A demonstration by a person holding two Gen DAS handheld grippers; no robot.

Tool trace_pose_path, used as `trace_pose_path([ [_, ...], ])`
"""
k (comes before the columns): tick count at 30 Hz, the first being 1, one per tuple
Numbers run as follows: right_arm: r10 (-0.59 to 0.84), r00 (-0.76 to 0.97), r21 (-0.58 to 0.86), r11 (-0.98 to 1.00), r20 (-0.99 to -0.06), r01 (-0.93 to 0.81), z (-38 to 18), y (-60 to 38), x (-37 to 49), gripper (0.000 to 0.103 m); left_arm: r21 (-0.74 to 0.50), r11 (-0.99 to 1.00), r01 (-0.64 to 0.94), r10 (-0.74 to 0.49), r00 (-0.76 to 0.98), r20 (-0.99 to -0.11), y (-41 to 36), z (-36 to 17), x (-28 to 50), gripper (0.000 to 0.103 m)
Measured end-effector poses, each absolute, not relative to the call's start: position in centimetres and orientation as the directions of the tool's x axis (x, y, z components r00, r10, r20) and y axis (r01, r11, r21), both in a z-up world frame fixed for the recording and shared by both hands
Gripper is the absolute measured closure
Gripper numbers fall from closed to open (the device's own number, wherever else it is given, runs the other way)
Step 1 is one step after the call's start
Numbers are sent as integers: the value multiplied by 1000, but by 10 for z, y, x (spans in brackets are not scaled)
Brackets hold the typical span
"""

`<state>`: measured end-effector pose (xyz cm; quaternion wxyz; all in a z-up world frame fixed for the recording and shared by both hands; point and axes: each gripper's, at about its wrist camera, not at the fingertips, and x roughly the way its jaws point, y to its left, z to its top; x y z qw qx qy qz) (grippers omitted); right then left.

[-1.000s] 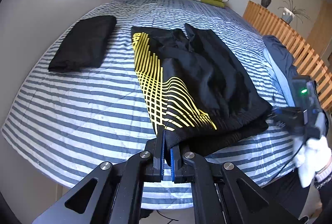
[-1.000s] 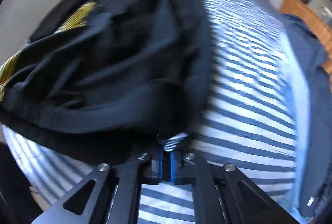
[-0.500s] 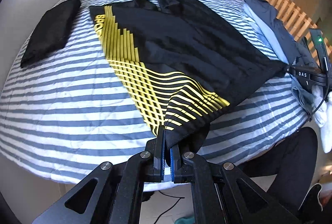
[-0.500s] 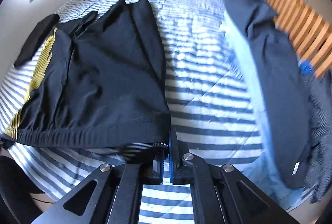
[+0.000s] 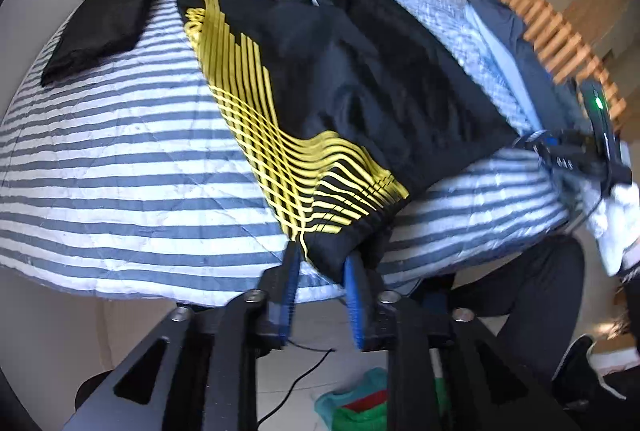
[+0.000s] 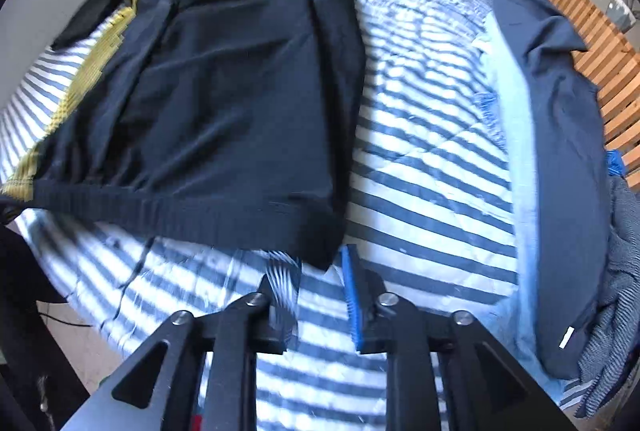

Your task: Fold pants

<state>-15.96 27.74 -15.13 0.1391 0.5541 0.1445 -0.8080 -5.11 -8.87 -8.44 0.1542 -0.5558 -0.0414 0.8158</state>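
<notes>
Both jaw pairs have just been opening: left gripper (image 5: 322, 271) and right gripper (image 6: 320, 277) stand narrowly parted around waistband corners of black pants (image 6: 224, 103), spread flat on striped bed (image 6: 432, 167).

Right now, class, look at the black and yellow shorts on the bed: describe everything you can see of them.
The black shorts lie spread nearly flat on the striped bed, thin smooth fabric, one side printed with yellow lines, ribbed waistband at the near edge. Both tools have just been opening: a waistband corner sits between the left tool; the right tool is at the other corner.
</notes>
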Motion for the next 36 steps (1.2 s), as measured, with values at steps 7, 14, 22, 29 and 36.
trace_pose_path([
  [7,-265,-446,91,-923,-855,374,-72,283,-167,83,-318,-934,-165,358,-456,-815,-123,-29,-68,70],
  [14,-387,-456,157,-872,-801,464,-25,185,-244,83,-261,-964,-48,243,-559,-793,-155,-5,-161,67],
  [22,-409,-336,222,-851,-848,475,-54,46,-359,83,-198,-980,34,148,-544,-826,-186,-42,-285,67],
  [29,-274,-248,154,-897,-929,414,-140,-37,-450,83,-182,-982,45,137,-491,-860,-208,-89,-357,67],
  [36,-182,-237,76,-915,-954,396,-187,-62,-484,71,-218,-973,70,159,-478,-864,-231,-117,-399,64],
])
